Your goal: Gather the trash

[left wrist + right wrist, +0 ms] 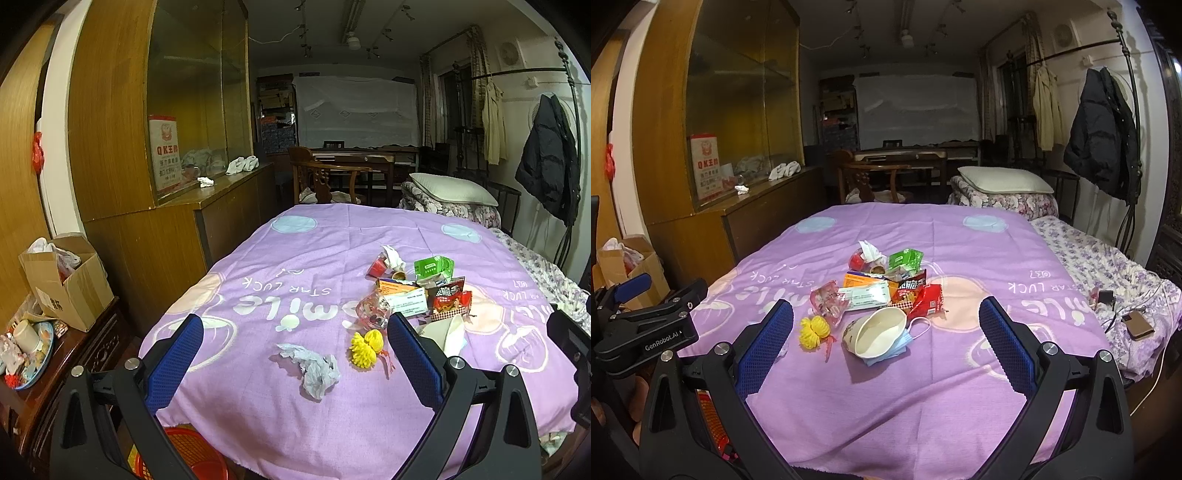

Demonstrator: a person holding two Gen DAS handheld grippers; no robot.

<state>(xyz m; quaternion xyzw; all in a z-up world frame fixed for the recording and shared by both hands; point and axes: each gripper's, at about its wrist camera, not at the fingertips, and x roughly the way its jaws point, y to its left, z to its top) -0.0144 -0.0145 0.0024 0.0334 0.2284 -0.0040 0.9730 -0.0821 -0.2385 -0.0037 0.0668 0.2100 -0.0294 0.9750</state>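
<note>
Trash lies in a heap on the purple cloth [295,258] [960,387]: a green carton [433,267] [905,258], a red snack bag [450,299] [916,291], a white paper slip [866,297], and a crushed paper cup [877,332] on a blue face mask [886,352]. A crumpled grey tissue [314,365] and a yellow net ball [365,347] [812,330] lie nearer. My left gripper [295,350] is open above the near edge, with the tissue between its fingers' lines. My right gripper [886,334] is open, framing the cup from above.
A red basket [195,458] sits below the table's near edge. At the left stand a cardboard box [70,280] and a wooden cabinet [155,236]. A phone [1137,325] with cables lies on the floral bedding [1089,251] at the right. Chairs and a desk stand behind.
</note>
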